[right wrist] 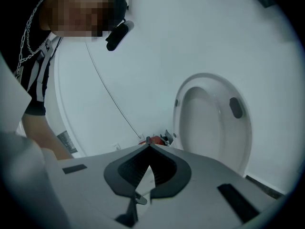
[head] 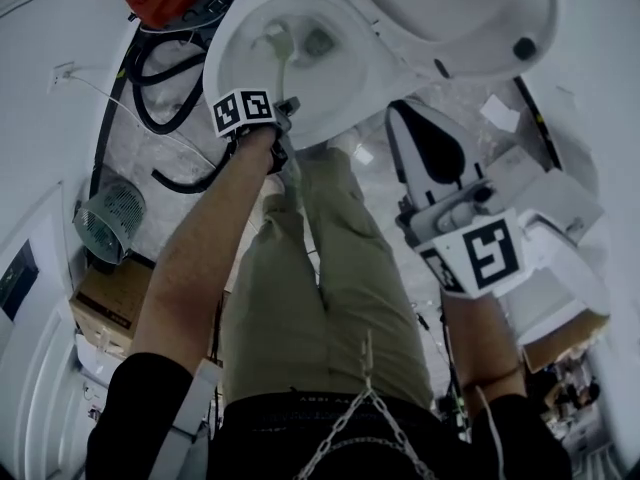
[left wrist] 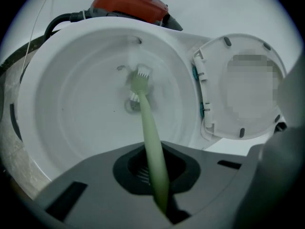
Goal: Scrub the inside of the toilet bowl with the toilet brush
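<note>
One toilet bowl (left wrist: 57, 94) with its single lid (left wrist: 217, 66) raised, and two hand-held grippers. The left gripper (left wrist: 153, 175) has its jaws closed on the pale green handle of the one toilet brush (left wrist: 148, 128); the handle slants down into the bowl, and the bristle head lies at the bottom near the drain opening. In the head view, the left gripper (head: 286, 110) hangs over the bowl's near rim (head: 222, 53). The right gripper (right wrist: 148, 144) is held well off to the side, jaw tips meeting, nothing between them. One red appliance (left wrist: 128, 4) stands behind the bowl, with one black hose (head: 150, 108) looped beside it.
</note>
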The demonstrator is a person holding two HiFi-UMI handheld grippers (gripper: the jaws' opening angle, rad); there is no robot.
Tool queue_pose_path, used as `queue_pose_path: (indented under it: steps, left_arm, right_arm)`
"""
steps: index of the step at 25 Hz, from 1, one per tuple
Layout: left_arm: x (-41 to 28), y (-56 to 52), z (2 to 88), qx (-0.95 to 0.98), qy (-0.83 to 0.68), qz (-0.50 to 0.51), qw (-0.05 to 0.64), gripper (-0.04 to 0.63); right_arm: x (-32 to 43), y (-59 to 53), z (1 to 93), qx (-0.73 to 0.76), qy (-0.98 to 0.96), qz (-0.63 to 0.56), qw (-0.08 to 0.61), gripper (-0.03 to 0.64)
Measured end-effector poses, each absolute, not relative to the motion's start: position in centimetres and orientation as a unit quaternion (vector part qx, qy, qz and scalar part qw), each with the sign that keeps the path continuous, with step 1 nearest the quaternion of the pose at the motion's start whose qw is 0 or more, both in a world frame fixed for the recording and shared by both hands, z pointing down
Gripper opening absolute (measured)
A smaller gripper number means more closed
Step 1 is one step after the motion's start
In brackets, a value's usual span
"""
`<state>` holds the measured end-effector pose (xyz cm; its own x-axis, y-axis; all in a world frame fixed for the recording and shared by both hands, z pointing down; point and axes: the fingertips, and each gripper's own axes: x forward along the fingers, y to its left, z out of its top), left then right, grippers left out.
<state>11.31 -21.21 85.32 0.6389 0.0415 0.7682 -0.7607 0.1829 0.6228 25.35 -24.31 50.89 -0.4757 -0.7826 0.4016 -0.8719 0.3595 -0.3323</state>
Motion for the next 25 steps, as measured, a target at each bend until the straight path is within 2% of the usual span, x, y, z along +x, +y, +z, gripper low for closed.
queue_pose_path:
  steps: [11, 19, 25]
  left_arm:
    - [11.7, -22.5, 86.1, 0.619, -0.282, 0.386, 0.623, 0.0]
    - [10.8, -22.4, 87.3, 0.65, -0.236, 0.491, 0.53, 0.0]
    - [11.2, -22.2, 86.9, 0.658, -0.21, 0.517, 0.505, 0.0]
  right_arm:
    - [27.7, -22.1, 51.0, 0.538, -0.797, 0.261, 0.082, -0.008]
    - [27.8, -20.8, 51.1, 0.549, -0.79, 0.259, 0.086, -0.008]
    - [27.2, -20.2, 50.9, 0.554, -0.786, 0.258, 0.086, -0.008]
